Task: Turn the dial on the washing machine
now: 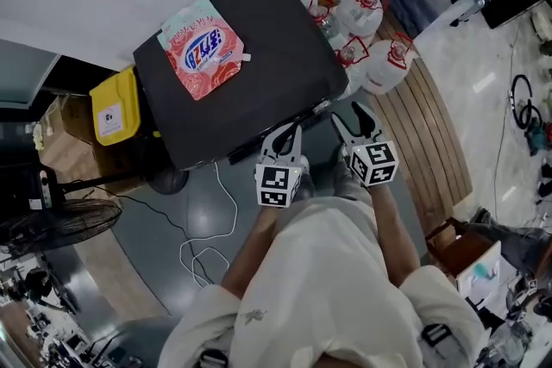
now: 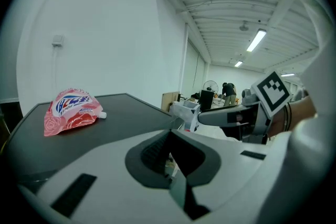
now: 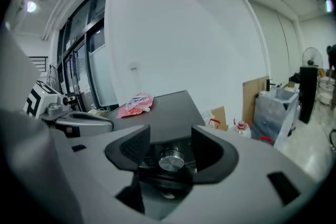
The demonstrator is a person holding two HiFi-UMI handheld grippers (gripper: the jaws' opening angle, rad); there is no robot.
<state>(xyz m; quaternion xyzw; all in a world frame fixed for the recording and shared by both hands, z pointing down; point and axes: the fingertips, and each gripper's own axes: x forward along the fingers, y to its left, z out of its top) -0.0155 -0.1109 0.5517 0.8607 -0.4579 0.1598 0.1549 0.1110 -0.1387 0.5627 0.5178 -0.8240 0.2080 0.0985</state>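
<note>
The washing machine has a flat black top (image 1: 276, 65) with a pink detergent pouch (image 1: 203, 47) lying on it. Both grippers hover at its front edge. My right gripper (image 1: 355, 121) is open. In the right gripper view the silver dial (image 3: 170, 159) sits on the front panel between and beyond the two pads, which stand clear of it. My left gripper (image 1: 289, 134) is beside it on the left, its jaws only a narrow gap apart with nothing between them. The left gripper view looks over the black top (image 2: 115, 123) to the pouch (image 2: 71, 110). The dial is hidden in the head view.
A yellow box (image 1: 116, 108) stands left of the machine. White jugs with red caps (image 1: 371, 39) and a clear bin (image 3: 275, 110) stand to its right. A floor fan (image 1: 60, 224) and a white cable (image 1: 216, 220) are on the grey floor. Wooden planks (image 1: 431, 125) lie at the right.
</note>
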